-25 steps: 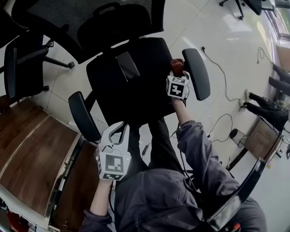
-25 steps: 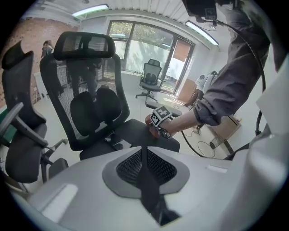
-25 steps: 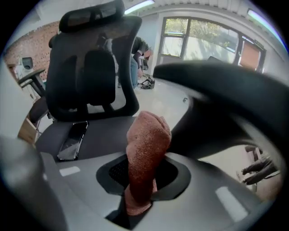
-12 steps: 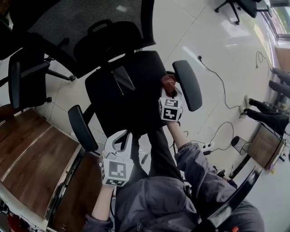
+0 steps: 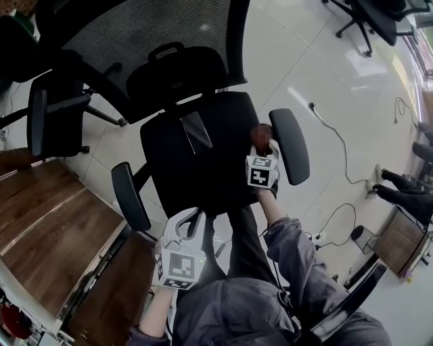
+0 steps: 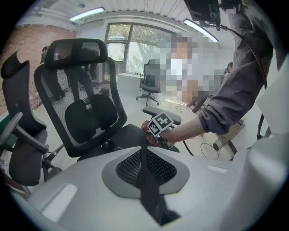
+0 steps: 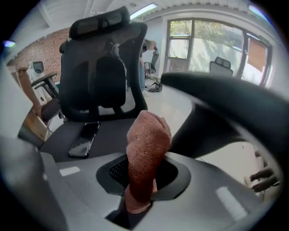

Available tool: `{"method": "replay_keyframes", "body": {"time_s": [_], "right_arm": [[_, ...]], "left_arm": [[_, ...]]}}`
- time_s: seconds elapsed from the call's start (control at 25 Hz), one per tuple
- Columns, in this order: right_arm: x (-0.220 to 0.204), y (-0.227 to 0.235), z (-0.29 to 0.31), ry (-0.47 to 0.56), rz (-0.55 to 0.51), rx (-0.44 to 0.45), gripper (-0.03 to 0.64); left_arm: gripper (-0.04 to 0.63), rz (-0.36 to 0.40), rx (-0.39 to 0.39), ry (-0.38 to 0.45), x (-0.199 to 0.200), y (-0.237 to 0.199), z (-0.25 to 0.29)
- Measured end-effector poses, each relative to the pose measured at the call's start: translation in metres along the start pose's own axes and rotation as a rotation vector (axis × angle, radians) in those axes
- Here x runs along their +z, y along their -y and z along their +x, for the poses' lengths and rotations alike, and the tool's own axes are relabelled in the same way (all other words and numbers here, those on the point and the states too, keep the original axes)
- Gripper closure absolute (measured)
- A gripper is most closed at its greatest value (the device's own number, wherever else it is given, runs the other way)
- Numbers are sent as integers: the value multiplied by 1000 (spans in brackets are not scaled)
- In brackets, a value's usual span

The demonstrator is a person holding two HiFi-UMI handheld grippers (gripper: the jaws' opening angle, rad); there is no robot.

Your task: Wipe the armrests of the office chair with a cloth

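A black office chair [image 5: 203, 155] with a mesh back fills the head view. Its right armrest [image 5: 289, 145] is a long dark pad, and its left armrest [image 5: 130, 196] stands nearer me. My right gripper [image 5: 262, 147] is shut on a reddish-brown cloth [image 5: 261, 134], which sits against the inner side of the right armrest. In the right gripper view the cloth [image 7: 146, 153] sticks up from the jaws of that gripper [image 7: 143, 178], with the armrest [image 7: 226, 97] above and to the right. My left gripper [image 5: 191, 215] hangs shut and empty in front of the seat, its jaws [image 6: 143, 155] closed.
A dark phone [image 5: 196, 132] lies on the seat. A second chair [image 5: 47, 115] stands at the left beside a wooden desk [image 5: 54, 230]. Cables [image 5: 338, 135] trail over the tiled floor at the right. More chairs [image 5: 379, 17] stand at the far right.
The head view has shifted, so the chair sits a little lower and further right. The right gripper keeps the cloth at the right armrest's inner side. The left gripper stays low.
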State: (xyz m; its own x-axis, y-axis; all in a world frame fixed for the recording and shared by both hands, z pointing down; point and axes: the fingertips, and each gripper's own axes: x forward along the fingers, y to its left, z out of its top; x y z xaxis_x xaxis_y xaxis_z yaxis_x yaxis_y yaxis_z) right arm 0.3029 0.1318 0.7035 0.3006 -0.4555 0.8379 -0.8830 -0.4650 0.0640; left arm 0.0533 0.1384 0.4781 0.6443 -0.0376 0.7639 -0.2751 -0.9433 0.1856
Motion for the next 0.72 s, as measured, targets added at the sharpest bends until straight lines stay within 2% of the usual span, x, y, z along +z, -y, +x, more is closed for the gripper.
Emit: {"method": "replay_keyframes", "body": {"time_s": [0.08, 0.16, 0.36, 0.48, 0.6, 0.72], "right_arm": [[-9, 0, 7, -53, -21, 5, 528], [-8, -4, -2, -50, -16, 34, 528], [29, -23, -67, 66, -38, 148, 528], [60, -34, -121, 140, -68, 268, 526], [85, -39, -187, 201, -152, 396, 526], [104, -35, -244, 268, -284, 442, 526]], "left_arm": [[548, -5, 8, -10, -2, 5, -3], [547, -8, 17, -5, 1, 11, -7], [547, -2, 58, 61, 30, 15, -17], [548, 8, 51, 99, 50, 25, -28], [580, 33, 3, 109, 62, 46, -44], [580, 50, 18, 118, 69, 54, -64]]}}
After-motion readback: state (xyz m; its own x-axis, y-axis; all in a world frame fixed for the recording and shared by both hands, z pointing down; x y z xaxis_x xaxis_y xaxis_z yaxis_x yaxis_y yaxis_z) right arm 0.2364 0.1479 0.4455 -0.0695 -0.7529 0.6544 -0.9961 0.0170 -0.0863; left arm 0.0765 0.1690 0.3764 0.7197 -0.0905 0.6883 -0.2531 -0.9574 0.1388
